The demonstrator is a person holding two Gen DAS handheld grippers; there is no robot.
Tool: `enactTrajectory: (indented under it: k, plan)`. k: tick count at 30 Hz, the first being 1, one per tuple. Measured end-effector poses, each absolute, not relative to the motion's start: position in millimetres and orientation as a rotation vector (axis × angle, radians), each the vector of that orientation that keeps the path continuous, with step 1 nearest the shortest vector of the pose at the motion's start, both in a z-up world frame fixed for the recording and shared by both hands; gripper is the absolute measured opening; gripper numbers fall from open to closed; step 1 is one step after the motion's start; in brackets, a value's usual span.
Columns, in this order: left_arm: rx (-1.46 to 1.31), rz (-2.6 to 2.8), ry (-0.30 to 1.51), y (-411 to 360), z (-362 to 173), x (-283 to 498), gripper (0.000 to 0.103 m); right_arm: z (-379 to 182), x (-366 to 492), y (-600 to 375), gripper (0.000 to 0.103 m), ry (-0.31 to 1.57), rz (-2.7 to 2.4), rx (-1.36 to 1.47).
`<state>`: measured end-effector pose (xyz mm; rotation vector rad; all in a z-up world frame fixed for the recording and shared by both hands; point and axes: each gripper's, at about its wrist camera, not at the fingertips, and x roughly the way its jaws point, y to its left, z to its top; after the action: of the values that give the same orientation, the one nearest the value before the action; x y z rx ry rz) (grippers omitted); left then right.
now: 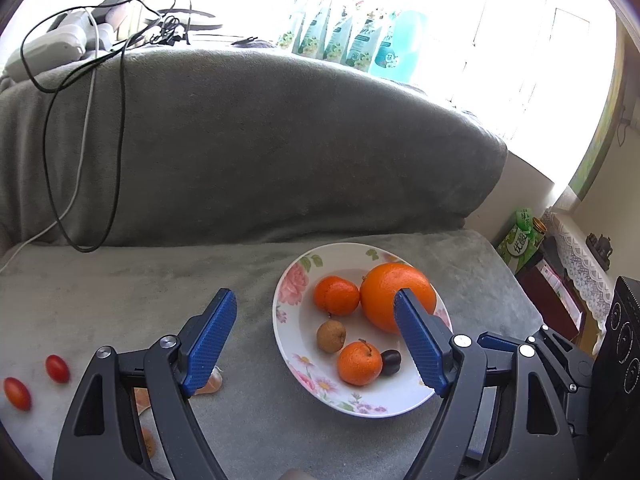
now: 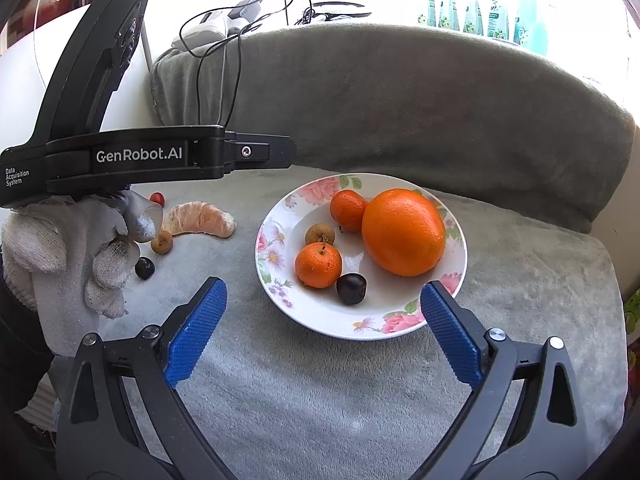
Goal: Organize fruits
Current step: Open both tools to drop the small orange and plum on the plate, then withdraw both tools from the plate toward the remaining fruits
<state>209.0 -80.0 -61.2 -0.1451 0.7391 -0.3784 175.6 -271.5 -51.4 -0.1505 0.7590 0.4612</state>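
Note:
A flowered white plate (image 1: 298,332) (image 2: 266,268) sits on the grey cloth. It holds a large orange (image 1: 394,288) (image 2: 404,232), two mandarins (image 1: 336,294) (image 2: 318,264), a brown longan (image 1: 331,336) and a dark cherry (image 1: 390,361) (image 2: 351,288). My left gripper (image 1: 314,300) hovers open over the plate's near left side, with nothing between its blue pads. My right gripper (image 2: 322,286) stands open at the plate's front rim, also empty. Left of the plate lie peeled orange segments (image 2: 200,220), a longan (image 2: 162,242), a cherry (image 2: 144,268) and two cherry tomatoes (image 1: 58,368).
A grey-covered backrest (image 1: 260,140) rises behind the plate, with cables (image 1: 96,128) hanging over it. Teal pouches (image 1: 344,36) line the window sill. A green carton (image 1: 518,240) and a black device (image 1: 624,340) stand past the cloth's right edge. A white-gloved hand (image 2: 72,248) holds the left gripper.

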Motion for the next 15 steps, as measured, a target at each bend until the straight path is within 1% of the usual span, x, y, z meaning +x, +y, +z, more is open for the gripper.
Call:
enactTrajectory:
  k: [7,15]
  plan:
    - [-0.149,-0.351,0.718,-61,-57,196,0.081,-46,169,-262,0.099,0.750,0.477,-0.152]
    - [-0.167,-0.290,0.688,-23,-51,182,0.081,-41,159,-244,0.099,0.741,0.527,-0.164]
